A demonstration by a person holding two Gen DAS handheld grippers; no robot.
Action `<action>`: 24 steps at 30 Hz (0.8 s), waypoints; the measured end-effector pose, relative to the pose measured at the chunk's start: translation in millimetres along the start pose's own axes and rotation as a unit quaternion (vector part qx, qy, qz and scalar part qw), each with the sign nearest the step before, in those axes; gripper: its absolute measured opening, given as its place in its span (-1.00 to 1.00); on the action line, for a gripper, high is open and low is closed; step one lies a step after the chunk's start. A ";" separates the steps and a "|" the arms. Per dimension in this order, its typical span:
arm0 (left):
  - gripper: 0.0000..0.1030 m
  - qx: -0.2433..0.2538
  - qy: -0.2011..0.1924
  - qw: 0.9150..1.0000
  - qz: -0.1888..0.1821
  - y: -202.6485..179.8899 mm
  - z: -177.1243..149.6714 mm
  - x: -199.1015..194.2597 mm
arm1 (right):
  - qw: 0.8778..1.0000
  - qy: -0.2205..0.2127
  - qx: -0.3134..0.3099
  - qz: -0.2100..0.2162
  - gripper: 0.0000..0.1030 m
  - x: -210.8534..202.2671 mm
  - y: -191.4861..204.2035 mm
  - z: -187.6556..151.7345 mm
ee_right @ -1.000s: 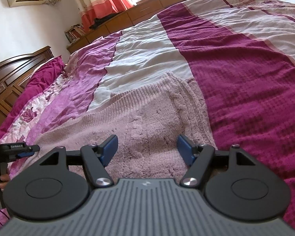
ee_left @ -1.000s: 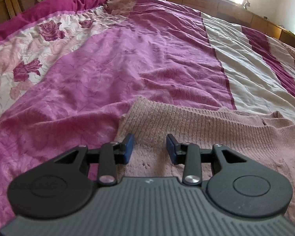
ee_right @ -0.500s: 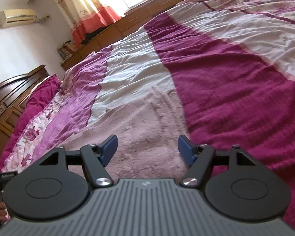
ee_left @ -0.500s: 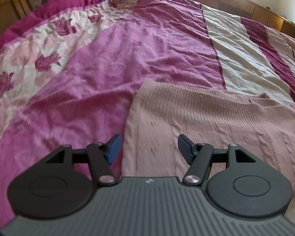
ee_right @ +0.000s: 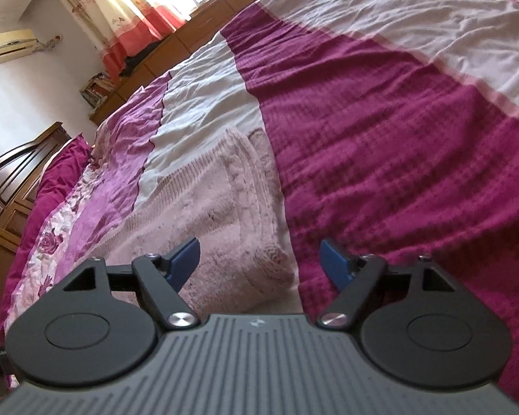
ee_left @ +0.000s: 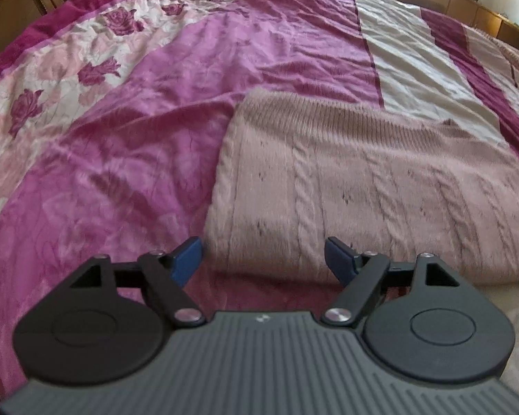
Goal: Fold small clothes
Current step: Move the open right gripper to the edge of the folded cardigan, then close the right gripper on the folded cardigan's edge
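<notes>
A pale pink cable-knit sweater (ee_left: 363, 186) lies folded flat on the bed. My left gripper (ee_left: 263, 259) is open and empty, just above the sweater's near left corner. The sweater also shows in the right wrist view (ee_right: 225, 214), with its folded right edge running away from me. My right gripper (ee_right: 259, 259) is open and empty, over the sweater's near right corner, where it meets the dark magenta stripe of the bedspread.
The bed is covered by a striped bedspread (ee_right: 380, 121) in magenta, pink and cream, with a rose-print band (ee_left: 52, 79) at the left. A wooden headboard (ee_right: 14, 173) and a curtained window (ee_right: 121, 17) stand beyond.
My left gripper opened wider and pulled back from over the sweater to its near left corner. My right gripper pulled back and right to the sweater's right edge; the sweater lies released.
</notes>
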State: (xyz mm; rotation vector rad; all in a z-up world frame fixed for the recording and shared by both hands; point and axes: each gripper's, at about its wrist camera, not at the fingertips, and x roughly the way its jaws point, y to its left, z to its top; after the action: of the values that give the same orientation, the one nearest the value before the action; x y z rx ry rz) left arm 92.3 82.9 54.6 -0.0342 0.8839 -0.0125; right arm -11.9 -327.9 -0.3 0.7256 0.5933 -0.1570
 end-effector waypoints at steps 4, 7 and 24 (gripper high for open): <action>0.54 -0.010 0.010 1.000 0.000 2.6 -8.4 -0.4 | 0.999 0.017 0.020 0.026 0.65 5.0 -2.5 1.7; 0.54 -0.014 0.014 1.000 0.004 3.5 -13.4 -0.3 | 0.997 0.032 0.040 0.052 0.65 9.7 -5.5 3.5; 0.54 -0.006 0.034 0.999 0.004 -7.2 -17.8 2.4 | 0.986 0.043 0.120 0.110 0.60 30.6 -9.1 10.2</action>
State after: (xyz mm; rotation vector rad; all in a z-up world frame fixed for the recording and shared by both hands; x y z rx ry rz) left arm 80.0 75.2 41.8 -0.0406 0.9528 -0.0007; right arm 15.0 -339.4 -16.6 1.0312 0.5777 0.0093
